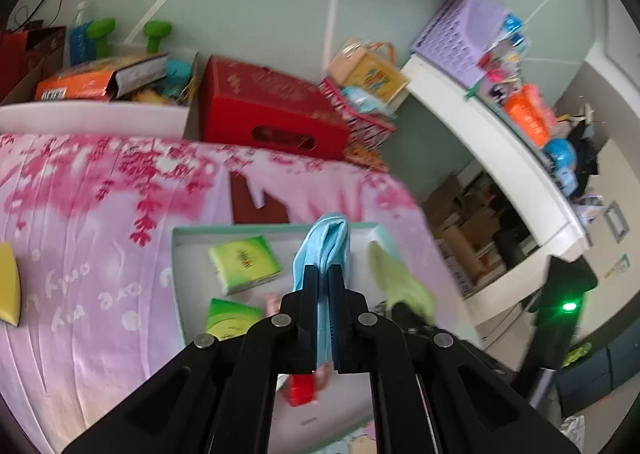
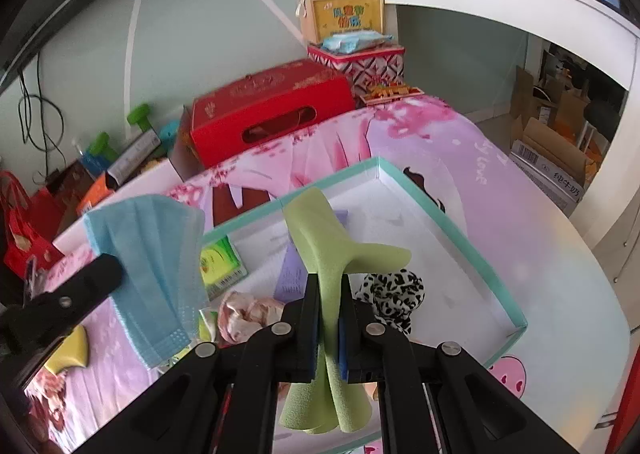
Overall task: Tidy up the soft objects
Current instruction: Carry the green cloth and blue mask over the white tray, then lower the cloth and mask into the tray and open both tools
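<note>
My left gripper point(image 1: 323, 274) is shut on a blue face mask point(image 1: 326, 242) and holds it above the teal-rimmed white box point(image 1: 180, 232). The mask point(image 2: 152, 254) also shows in the right wrist view, hanging from the left gripper's finger point(image 2: 96, 274). My right gripper point(image 2: 329, 282) is shut on a green foam piece point(image 2: 320, 238) above the same box point(image 2: 460, 230). The green foam point(image 1: 396, 278) shows right of the mask in the left wrist view. Inside the box lie green tissue packs point(image 1: 244, 264), a black-and-white spotted cloth point(image 2: 394, 294), a pink cloth point(image 2: 244, 312) and a lilac packet point(image 2: 292, 274).
The box sits on a pink floral cloth point(image 1: 80, 214). A yellow sponge point(image 1: 8, 286) lies at left. A red carton point(image 1: 264, 110), baskets and bags stand behind. A white shelf point(image 1: 500, 158) with a purple crate point(image 1: 456, 34) is at right.
</note>
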Action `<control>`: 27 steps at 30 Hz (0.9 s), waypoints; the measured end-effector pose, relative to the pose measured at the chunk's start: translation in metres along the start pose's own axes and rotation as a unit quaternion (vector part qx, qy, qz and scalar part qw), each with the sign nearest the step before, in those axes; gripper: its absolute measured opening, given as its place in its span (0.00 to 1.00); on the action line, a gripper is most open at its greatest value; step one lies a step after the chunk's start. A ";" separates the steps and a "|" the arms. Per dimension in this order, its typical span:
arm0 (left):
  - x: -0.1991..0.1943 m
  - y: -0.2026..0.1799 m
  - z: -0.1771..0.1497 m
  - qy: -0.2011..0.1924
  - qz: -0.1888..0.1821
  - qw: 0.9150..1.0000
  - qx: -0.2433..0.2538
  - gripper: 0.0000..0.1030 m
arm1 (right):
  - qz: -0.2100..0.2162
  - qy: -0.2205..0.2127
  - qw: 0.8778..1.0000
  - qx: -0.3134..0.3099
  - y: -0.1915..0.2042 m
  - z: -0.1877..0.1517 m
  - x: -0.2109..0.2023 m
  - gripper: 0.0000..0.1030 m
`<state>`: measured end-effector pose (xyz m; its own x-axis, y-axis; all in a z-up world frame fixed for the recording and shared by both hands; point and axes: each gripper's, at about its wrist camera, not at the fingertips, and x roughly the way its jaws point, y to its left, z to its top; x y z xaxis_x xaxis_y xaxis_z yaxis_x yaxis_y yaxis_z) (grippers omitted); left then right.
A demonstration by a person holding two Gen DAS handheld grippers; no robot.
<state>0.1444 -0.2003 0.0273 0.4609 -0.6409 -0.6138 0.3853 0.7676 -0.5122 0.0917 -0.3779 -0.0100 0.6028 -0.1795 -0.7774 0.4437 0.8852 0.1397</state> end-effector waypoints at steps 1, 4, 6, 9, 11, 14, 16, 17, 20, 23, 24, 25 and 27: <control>0.005 0.003 -0.001 0.004 0.006 1.000 -0.002 0.04 | -0.004 0.005 1.000 -0.004 0.001 -0.001 0.003 0.10; 0.021 0.014 -0.007 0.025 0.035 0.999 -0.010 0.04 | -0.008 0.023 1.000 -0.008 0.001 -0.004 0.011 0.10; 0.031 0.023 -0.011 0.042 0.050 0.998 -0.018 0.04 | -0.008 0.030 0.999 -0.008 0.000 -0.006 0.015 0.10; 0.043 0.032 -0.017 0.063 0.075 0.995 -0.021 0.04 | -0.013 0.035 0.999 -0.010 0.001 -0.008 0.017 0.10; 0.049 0.036 -0.020 0.073 0.087 0.993 -0.022 0.04 | -0.016 0.038 0.999 -0.011 0.001 -0.008 0.017 0.15; 0.055 0.042 -0.025 0.085 0.098 0.991 -0.026 0.05 | -0.029 0.043 0.999 -0.014 0.002 -0.010 0.019 0.44; 0.056 0.044 -0.026 0.086 0.107 0.990 -0.024 0.05 | -0.026 0.045 0.999 -0.012 0.002 -0.010 0.020 0.47; 0.056 0.044 -0.027 0.086 0.112 0.990 -0.022 0.06 | -0.027 0.045 0.999 -0.012 0.002 -0.010 0.020 0.48; 0.056 0.044 -0.026 0.091 0.126 0.988 -0.017 0.23 | -0.032 0.046 0.998 -0.014 0.002 -0.010 0.021 0.58; 0.054 0.047 -0.024 0.096 0.147 0.984 -0.016 0.47 | -0.034 0.050 0.998 -0.013 0.001 -0.011 0.022 0.65; 0.052 0.048 -0.023 0.096 0.154 0.983 -0.015 0.50 | -0.035 0.052 0.998 -0.014 0.002 -0.011 0.023 0.69; 0.050 0.048 -0.022 0.096 0.158 0.983 -0.014 0.54 | -0.036 0.053 0.998 -0.015 0.002 -0.011 0.024 0.73; 0.045 0.050 -0.019 0.093 0.168 0.981 -0.016 0.61 | -0.038 0.054 0.998 -0.016 0.002 -0.012 0.024 0.78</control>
<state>0.1694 -0.1907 -0.0376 0.4019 -0.3429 -0.8490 0.2101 0.9370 -0.2790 0.0991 -0.3754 -0.0358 0.4933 -0.2004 -0.8465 0.4619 0.8849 0.0597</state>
